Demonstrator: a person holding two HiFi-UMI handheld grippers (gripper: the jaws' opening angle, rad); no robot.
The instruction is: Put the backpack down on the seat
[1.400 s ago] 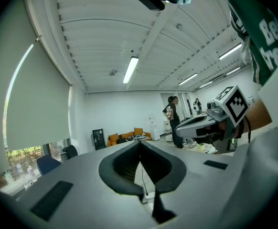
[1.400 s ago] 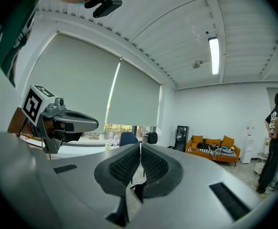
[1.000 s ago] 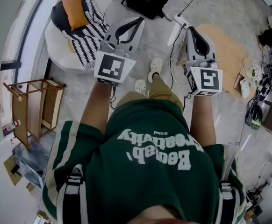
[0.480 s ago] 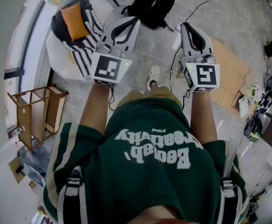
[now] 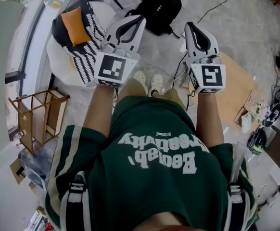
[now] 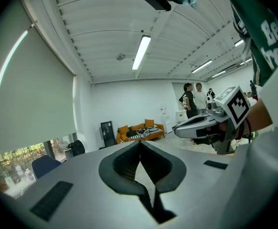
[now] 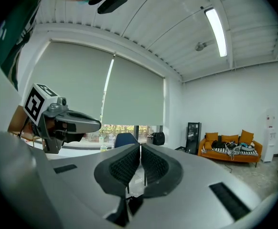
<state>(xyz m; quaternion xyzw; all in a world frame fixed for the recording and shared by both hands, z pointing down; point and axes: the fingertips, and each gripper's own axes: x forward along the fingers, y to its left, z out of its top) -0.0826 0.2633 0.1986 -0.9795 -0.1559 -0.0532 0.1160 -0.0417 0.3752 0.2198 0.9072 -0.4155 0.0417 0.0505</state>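
Observation:
In the head view a black backpack (image 5: 161, 4) lies on the floor ahead, nothing holding it. To its left stands a white round seat (image 5: 58, 57) with a striped throw (image 5: 84, 57) and an orange cushion (image 5: 75, 25) on it. My left gripper (image 5: 140, 19) is held out level, just short of the backpack's left side, shut and empty. My right gripper (image 5: 188, 26) hangs to the backpack's right, also shut with nothing in it. In the left gripper view the left gripper (image 6: 140, 142) has its jaws together; in the right gripper view the right gripper (image 7: 140, 147) likewise.
A wooden rack (image 5: 36, 117) stands at the left by the window wall. A brown board (image 5: 236, 88), cables and shoes lie on the floor at the right. An orange sofa (image 6: 139, 131) stands at the far wall, with people (image 6: 194, 99) beyond. A blue chair (image 7: 126, 140) is by the window.
The person has stepped forward, so the backpack has grown larger in the head view and the floor clutter on the right has slid away. Both grippers stay shut and level.

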